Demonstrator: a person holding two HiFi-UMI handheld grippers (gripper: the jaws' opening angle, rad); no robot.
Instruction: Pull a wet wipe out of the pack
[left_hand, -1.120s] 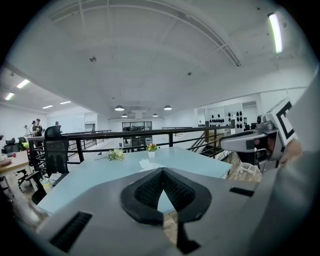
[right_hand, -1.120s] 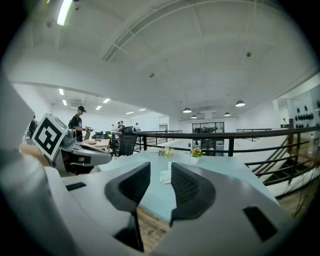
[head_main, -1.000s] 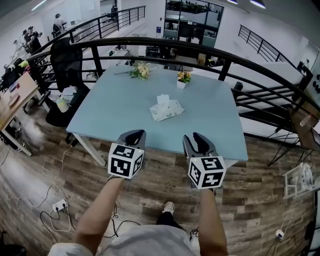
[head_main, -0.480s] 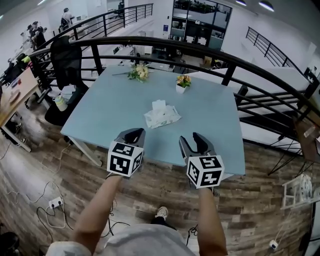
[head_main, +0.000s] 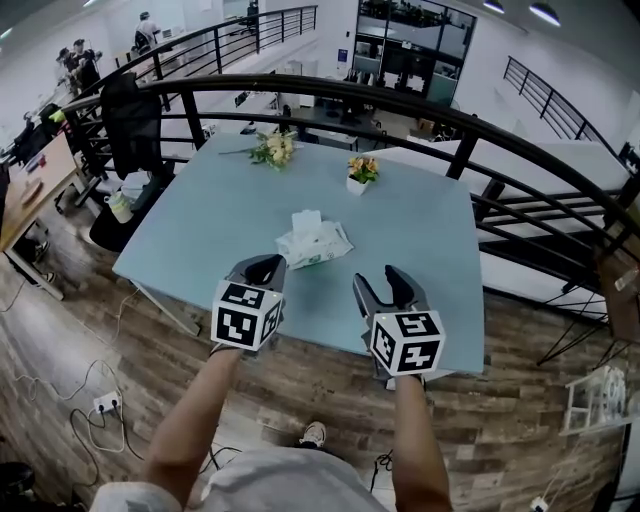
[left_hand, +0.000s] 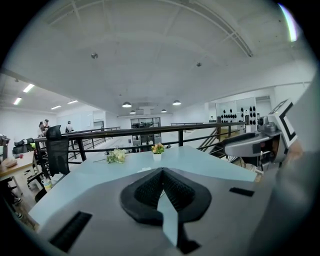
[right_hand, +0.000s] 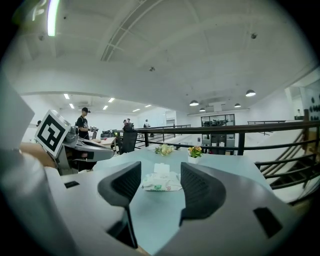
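Observation:
A white and green wet wipe pack (head_main: 314, 241) lies near the middle of the light blue table (head_main: 420, 215), with a white wipe standing up from its top. In the right gripper view the pack (right_hand: 161, 181) shows ahead between the jaws, well beyond them. My right gripper (head_main: 376, 282) hovers over the table's near edge, its jaws opening with nothing between them. My left gripper (head_main: 262, 268) is just short of the pack, its dark pads (left_hand: 176, 187) pressed together and empty.
Two small flower arrangements stand at the table's far side: pale blooms (head_main: 273, 150) at the left and an orange bunch in a white pot (head_main: 360, 172). A black curved railing (head_main: 500, 135) runs behind the table. Wooden floor lies beneath me, with desks and people at the far left.
Both grippers have advanced toward the table and the pack. The right gripper's jaws have spread wider; the left stays closed.

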